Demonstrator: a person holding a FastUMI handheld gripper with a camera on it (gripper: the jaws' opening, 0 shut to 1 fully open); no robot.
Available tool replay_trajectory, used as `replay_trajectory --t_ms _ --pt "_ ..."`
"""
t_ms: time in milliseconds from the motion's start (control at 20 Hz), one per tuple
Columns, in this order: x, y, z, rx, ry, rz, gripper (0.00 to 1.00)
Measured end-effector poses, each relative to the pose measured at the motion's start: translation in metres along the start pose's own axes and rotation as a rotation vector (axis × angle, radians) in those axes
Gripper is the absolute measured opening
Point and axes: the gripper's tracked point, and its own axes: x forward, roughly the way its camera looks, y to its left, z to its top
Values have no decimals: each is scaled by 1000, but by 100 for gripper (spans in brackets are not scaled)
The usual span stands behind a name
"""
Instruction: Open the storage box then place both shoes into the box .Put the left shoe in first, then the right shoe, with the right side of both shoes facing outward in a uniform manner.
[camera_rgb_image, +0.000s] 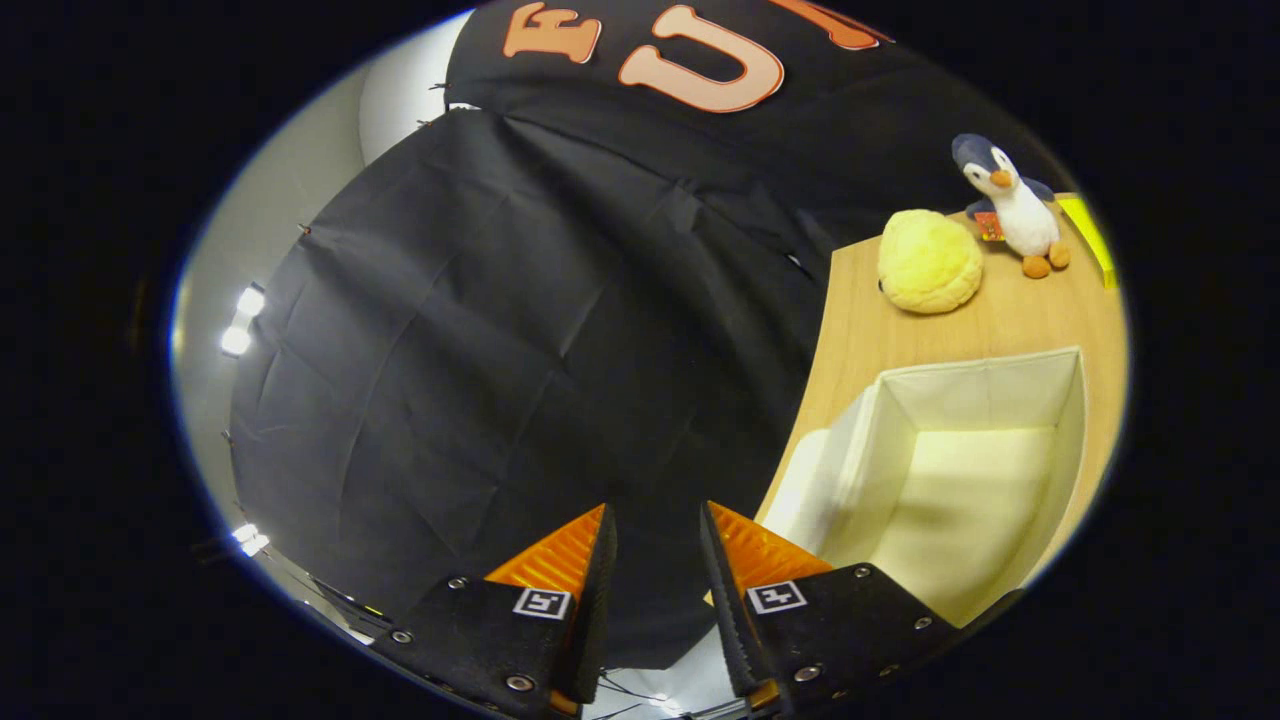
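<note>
Gripper (655, 560): fingers slightly apart, holding nothing, aimed at the booth's cloth wall.
Box (960, 480): on the bench (1000, 325) beside the fingers, top open, inside bare.
Handling: looks like soft fabric, light; likely best pinched at a wall's rim.
Beyond box: yellow plush ball (930, 262), toy penguin (1012, 205).

2 black screw-studded gripper (655, 540) mounts, each with seemingly square-coded tag
</note>
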Motion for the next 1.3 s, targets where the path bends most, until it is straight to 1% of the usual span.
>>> replay_trajectory --t_ms 50,150,200,250,450,550,650,800,1050,1150,1300 --pt "-8 -13 1 -10 -9 -28 57" --pt "-24 -46 1 -28 -25 -91 65" --pt "-35 -62 2 -35 -36 -129 67" --pt "-44 -79 3 -40 -52 -165 71" --pt "-93 -143 7 -55 -120 -309 84" --pt "-116 -173 4 -58 -138 -372 86" --pt "-135 -203 -2 -27 -137 -425 87" --pt "-168 -250 -19 -29 -137 -543 88" --pt "-217 -312 -57 -46 -71 -712 88" --pt "-224 -332 -73 -33 -37 -751 87" --pt "-227 -350 -93 -7 16 -770 86"
